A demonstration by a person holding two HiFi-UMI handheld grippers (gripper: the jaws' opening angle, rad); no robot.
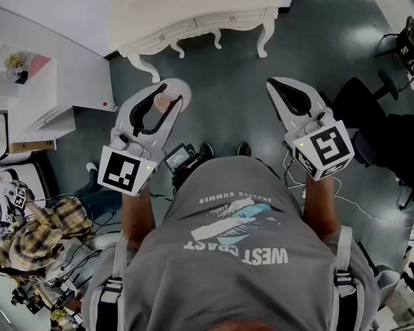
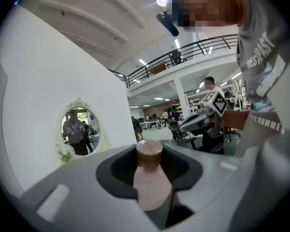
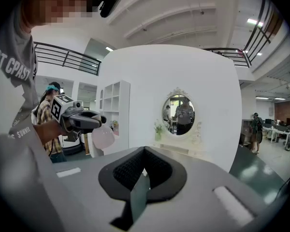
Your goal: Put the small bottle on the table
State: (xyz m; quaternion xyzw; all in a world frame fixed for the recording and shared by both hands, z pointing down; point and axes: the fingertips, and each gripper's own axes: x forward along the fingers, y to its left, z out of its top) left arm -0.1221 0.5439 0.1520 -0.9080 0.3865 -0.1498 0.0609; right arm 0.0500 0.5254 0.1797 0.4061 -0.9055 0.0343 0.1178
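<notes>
The small bottle point(image 1: 161, 101), pink with a brown cap, is clamped between the fingers of the left gripper point(image 1: 170, 91) and hangs over the floor point(image 1: 241, 81) at about 11 o'clock from the person. The white ornate bench point(image 1: 193, 12) stands at 12 o'clock, well apart. The right gripper point(image 1: 276, 86) has its fingers together and empty. The pickup looks done; the approach and set-down are left.

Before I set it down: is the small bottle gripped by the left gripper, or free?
Gripped. The small bottle sits between the jaws of the left gripper, which press on its sides.
</notes>
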